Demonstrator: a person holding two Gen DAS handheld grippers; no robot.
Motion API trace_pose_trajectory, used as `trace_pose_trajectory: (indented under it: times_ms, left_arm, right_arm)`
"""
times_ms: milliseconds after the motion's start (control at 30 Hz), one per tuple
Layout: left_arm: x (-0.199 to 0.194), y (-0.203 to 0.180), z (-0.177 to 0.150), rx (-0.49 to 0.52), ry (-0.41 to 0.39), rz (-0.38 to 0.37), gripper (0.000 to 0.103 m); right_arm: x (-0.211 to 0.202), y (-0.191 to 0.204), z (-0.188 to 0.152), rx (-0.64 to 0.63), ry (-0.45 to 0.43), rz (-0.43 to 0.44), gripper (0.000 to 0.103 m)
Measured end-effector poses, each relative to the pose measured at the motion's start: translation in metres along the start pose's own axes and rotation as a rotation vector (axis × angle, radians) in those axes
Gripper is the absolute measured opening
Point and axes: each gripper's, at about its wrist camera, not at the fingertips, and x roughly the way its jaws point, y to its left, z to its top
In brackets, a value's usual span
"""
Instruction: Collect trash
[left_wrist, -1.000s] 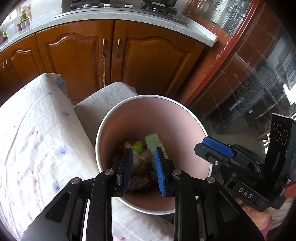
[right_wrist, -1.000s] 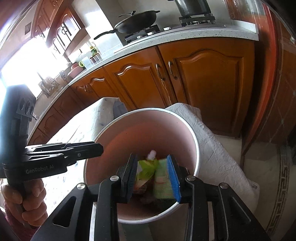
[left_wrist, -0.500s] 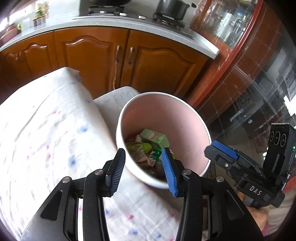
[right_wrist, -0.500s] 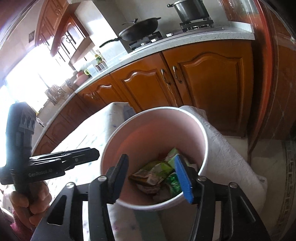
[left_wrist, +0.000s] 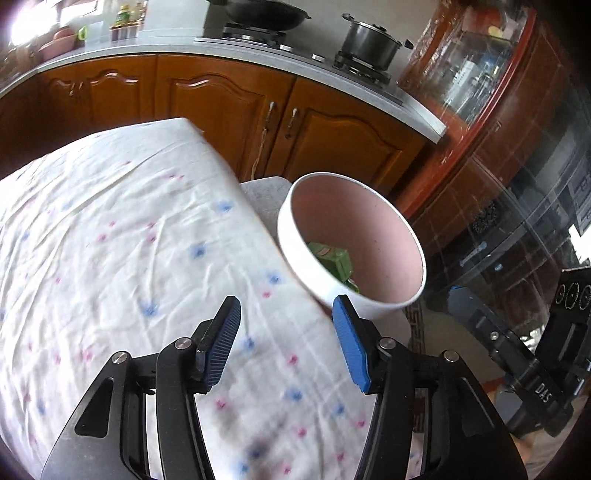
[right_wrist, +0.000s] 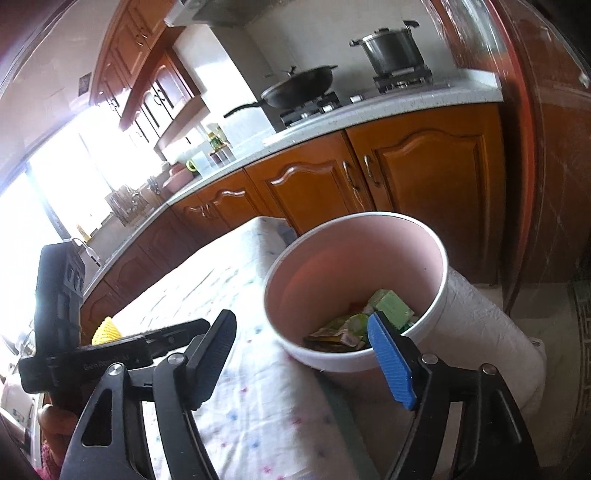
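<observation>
Both the left gripper (left_wrist: 286, 343) and right gripper (right_wrist: 306, 360) hover with fingers spread apart, empty. The pink bin (right_wrist: 354, 365) beside the cloth-covered table (left_wrist: 110, 240) holds green wrappers (right_wrist: 391, 308).

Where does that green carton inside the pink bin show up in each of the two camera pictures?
Left wrist view: the green carton lies right of centre, half hidden behind the near rim of the pink bin.
Right wrist view: the green carton lies right of centre, low inside the pink bin, among other wrappers.
Shared landmark: the steel pot on the stove, top right in both.
</observation>
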Motion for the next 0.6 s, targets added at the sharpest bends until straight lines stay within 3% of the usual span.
trace_pose_trajectory:
  times_ms: [600]
  left_arm:
    - [-0.055,0.03,-0.061,-0.048,-0.142,0.069,0.074]
  right_arm:
    - [-0.028,0.034,-0.049,0.026,-0.116,0.02,0.093]
